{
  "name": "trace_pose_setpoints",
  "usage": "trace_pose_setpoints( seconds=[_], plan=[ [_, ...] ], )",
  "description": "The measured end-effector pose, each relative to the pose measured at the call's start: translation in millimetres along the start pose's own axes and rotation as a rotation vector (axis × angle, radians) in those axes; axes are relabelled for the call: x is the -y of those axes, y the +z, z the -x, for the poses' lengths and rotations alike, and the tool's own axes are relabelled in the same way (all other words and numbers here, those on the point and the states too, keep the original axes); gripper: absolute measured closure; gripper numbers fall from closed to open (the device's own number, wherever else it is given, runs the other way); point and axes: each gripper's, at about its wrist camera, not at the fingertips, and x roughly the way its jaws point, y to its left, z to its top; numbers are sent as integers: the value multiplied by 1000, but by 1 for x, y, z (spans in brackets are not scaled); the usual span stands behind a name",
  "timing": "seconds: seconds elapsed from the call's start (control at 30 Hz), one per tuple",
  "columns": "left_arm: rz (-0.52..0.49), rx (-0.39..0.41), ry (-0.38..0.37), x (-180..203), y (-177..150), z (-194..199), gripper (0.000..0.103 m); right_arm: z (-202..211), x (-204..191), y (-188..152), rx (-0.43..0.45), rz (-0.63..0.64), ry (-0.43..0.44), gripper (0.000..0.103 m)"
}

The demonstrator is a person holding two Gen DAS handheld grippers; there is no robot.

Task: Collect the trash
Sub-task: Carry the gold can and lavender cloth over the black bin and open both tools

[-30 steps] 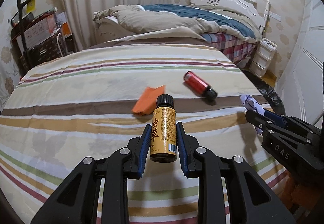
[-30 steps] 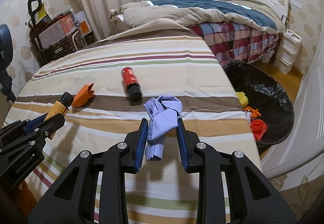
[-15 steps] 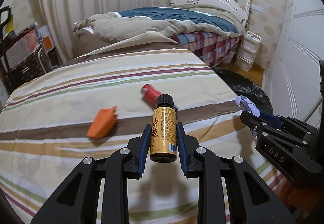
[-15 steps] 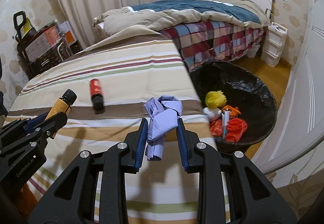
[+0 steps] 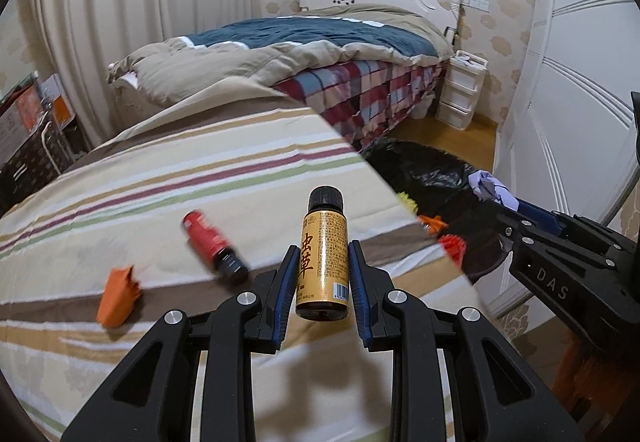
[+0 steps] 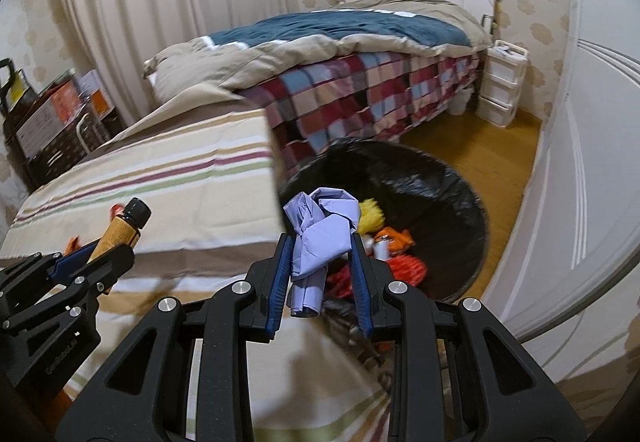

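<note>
Black left tongs [image 5: 323,284] tilt downward, clamping gold bottle [image 5: 323,262] upright.

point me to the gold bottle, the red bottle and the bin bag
gold bottle [image 5: 325,262]: left wrist view, on its label, between the gripper's pads.
red bottle [image 5: 212,244]: left wrist view, on its red body, lying on the striped cover.
bin bag [image 6: 448,186]: right wrist view, on its black inner wall.

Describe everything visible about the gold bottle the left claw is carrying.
The gold bottle is small and cylindrical, with a black ribbed screw cap, red characters down its label and a barcode near the base. It looks glossy and is capped. It stands upright, clamped at its lower body between the left claw's blue pads, held in the air above the striped bedspread.
</note>
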Motion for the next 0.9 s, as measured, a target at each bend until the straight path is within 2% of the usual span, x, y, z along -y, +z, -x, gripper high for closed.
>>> trace_pose_setpoints(
  seconds=[0.23,0.5,0.9],
  plan=[
    [-31,8,-17,25,20,-18,75,-12,32,15,10,-40,-49,75],
    [-48,-25,-33,48,36,-49,75,-29,62,27,2,-76,-80,75],
    [-71,-52,-14,74,57,-90,75,-60,79,31,-34,-99,-85,75]
  ],
)
